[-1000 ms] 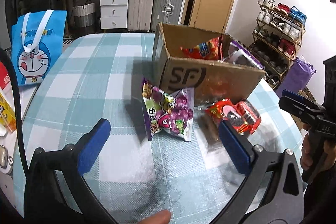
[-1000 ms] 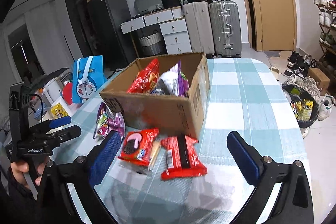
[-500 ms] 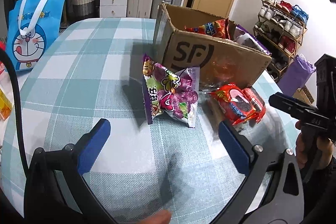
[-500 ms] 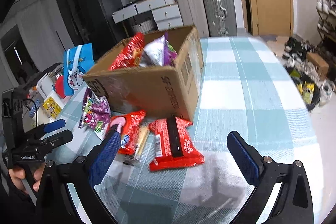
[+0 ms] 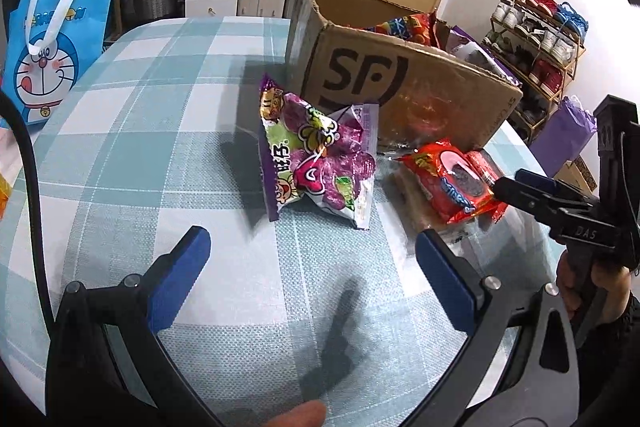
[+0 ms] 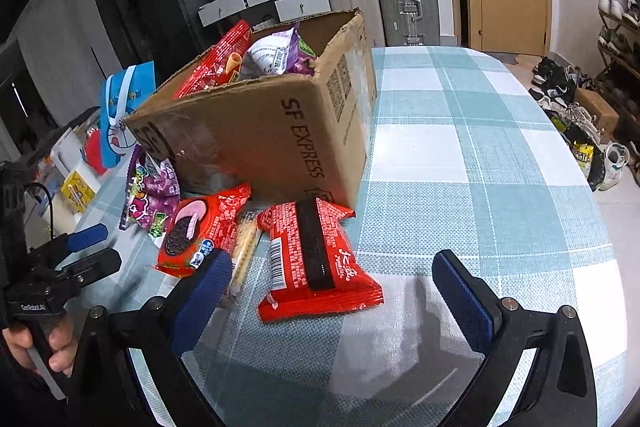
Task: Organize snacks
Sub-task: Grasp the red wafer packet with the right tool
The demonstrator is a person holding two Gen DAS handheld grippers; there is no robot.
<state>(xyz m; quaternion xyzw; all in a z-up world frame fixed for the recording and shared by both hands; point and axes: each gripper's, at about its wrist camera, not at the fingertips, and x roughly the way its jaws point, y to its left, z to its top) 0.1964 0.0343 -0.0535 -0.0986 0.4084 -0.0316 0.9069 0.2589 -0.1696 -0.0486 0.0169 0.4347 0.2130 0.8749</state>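
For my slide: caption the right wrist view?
Open right gripper approaches red snack packet beside cardboard box.

Cardboard box (image 6: 280,131): matt brown corrugated paper, rough torn rim, a glossy sheen of tape on its side. Purple snack bag (image 5: 320,163) and red cookie pack (image 6: 200,231): glossy crinkled plastic film. Red wafer pack (image 6: 316,259): shiny film. Counter (image 6: 460,155): woven check cloth, matt, under a clear glossy cover. Left gripper (image 5: 308,275): matt black plastic, blue ribbed pads.
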